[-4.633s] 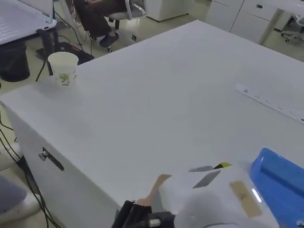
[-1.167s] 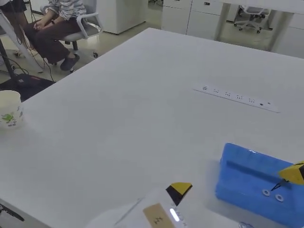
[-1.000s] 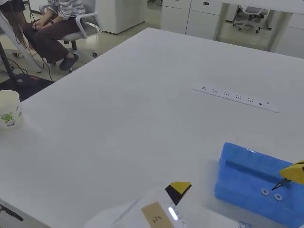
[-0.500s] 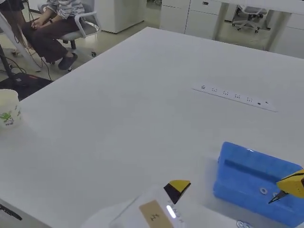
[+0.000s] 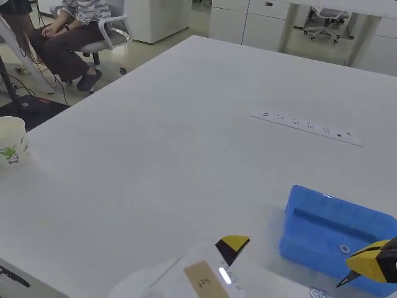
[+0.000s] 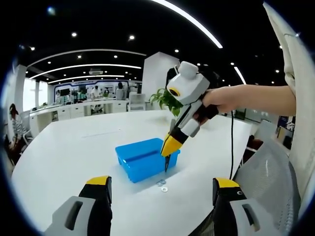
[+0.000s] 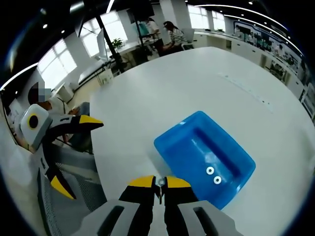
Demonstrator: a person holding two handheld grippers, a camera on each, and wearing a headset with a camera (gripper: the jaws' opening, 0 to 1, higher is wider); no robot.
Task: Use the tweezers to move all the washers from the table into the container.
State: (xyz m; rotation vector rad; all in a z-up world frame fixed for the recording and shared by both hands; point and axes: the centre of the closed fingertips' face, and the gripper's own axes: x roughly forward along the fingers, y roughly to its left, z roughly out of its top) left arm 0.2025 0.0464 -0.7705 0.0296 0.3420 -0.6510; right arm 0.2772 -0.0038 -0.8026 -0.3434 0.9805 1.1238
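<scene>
Head view: right gripper point(image 5: 366, 264) is cut off by the frame edge. Tweezers point(image 5: 345, 280) point down beside the container point(image 5: 329, 217), over the loose washers point(image 5: 317, 292), which are barely legible.

Left gripper view: left gripper point(image 6: 162, 183) has its jaws spread wide and empty. The loose washers sit on the surface just ahead, between the jaws.

Right gripper view: jaws pinched on the tweezers. Two binned washers point(image 7: 213, 175) are ahead and to the right.

Risk: the tips could skate on a flat washer and flick it away. Can't tell whether the tips hold anything.

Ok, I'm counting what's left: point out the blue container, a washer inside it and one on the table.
blue container point(image 7: 174, 132), right gripper view, left rim.
washer in the container point(image 7: 207, 170), right gripper view, its ring.
washer on the table point(image 6: 161, 183), left gripper view, its ring.
</scene>
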